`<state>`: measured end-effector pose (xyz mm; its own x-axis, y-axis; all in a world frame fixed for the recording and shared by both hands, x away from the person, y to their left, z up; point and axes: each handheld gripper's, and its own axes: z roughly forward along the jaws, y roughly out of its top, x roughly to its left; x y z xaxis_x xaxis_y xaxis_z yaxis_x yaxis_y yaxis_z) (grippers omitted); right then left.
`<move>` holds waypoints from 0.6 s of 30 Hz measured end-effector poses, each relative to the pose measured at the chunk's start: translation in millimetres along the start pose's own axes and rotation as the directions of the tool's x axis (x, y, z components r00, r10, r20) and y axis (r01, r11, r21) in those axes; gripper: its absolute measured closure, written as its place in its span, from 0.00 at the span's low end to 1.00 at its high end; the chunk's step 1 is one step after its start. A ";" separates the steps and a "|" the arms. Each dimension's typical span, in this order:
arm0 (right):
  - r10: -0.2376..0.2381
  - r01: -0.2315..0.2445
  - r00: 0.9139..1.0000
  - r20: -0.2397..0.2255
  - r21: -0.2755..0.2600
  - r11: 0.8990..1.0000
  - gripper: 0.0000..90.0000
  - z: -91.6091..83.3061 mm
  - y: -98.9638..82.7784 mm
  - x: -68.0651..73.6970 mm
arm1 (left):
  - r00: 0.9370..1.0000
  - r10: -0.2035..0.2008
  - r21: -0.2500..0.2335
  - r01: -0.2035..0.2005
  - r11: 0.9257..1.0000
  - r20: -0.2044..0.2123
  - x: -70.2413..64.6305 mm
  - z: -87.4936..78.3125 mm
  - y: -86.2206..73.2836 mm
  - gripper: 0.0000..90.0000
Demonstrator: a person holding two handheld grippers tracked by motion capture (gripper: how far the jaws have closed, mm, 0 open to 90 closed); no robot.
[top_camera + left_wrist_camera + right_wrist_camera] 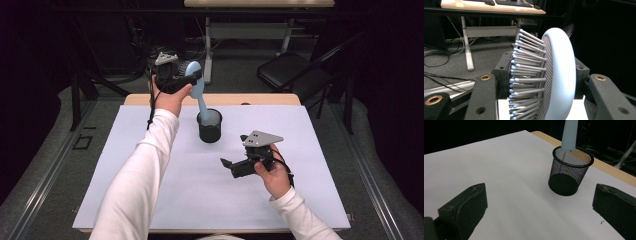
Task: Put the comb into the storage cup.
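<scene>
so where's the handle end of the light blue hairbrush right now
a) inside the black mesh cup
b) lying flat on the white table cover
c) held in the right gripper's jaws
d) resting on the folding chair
a: the light blue hairbrush, its head clamped in the left gripper, has its handle reaching down into the black mesh cup; the right gripper is open and apart from it.

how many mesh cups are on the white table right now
1: a black mesh cup stands upright near the far middle of the white table, with the handle of the blue hairbrush reaching into it.
</scene>
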<state>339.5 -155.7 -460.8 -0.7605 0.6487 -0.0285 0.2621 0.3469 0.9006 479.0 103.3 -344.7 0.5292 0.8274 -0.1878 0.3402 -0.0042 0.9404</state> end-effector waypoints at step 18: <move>-0.001 0.001 1.000 -0.001 -0.001 1.000 0.00 0.6 -0.1 0.3 | 1.000 0.006 0.009 -0.005 1.000 -0.005 -5.7 15.9 -14.3 0.54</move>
<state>339.6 -155.2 -461.2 -0.7613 0.6477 -0.0289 0.2608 0.3467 0.9010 483.5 89.7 -361.6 0.5270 0.8303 -0.1811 0.3445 -0.0140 0.9387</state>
